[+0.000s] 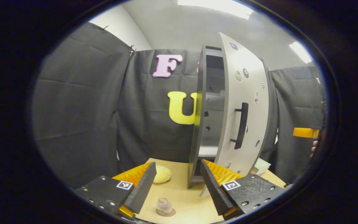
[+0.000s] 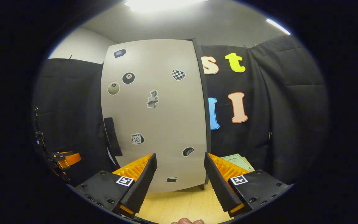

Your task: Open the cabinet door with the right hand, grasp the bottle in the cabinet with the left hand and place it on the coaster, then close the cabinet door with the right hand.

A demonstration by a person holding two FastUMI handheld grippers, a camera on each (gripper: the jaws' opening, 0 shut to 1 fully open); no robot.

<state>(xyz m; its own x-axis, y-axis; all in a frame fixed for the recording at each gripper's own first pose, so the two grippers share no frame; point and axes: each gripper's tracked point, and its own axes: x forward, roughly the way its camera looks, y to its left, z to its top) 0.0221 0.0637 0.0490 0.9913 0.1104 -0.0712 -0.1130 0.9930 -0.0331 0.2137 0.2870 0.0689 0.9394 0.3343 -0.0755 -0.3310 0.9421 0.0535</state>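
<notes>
Pale wooden tabletop is carrying the whole setup. Nearest, my left gripper is hanging with its jaws spread and holding nothing; just beyond it, a small clear bottle is standing upright on a round coaster, so I judge the placing step done. A pale round object is lying farther back. My right gripper is facing the cabinet door, fingers apart and empty. Seen from the left gripper view, the door is standing ajar, its dark handle untouched. Closing it is the step in hand: I am needing to push its face toward the cabinet.
</notes>
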